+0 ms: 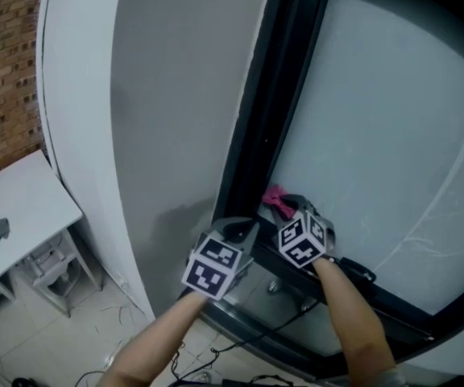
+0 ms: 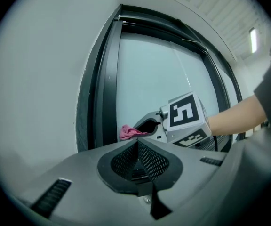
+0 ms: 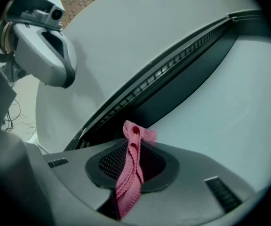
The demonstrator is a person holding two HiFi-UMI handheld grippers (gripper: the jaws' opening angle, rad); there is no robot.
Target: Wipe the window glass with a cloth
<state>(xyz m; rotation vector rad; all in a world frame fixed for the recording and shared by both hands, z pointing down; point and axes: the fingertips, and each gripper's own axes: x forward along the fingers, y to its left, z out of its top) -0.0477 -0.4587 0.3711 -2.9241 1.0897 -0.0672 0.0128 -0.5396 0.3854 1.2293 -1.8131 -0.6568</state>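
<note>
The right gripper (image 3: 131, 160) pinches a crumpled pink cloth (image 3: 130, 178) (a tuft pokes out past the tips). It is held near the lower left corner of the pale frosted window glass (image 1: 377, 135), just beside the black window frame (image 1: 252, 127). The left gripper (image 2: 138, 155), jaws pressed together on nothing, hovers just left of it, low in the middle of the head view. A small white desk (image 1: 22, 208) stands at lower left.
</note>
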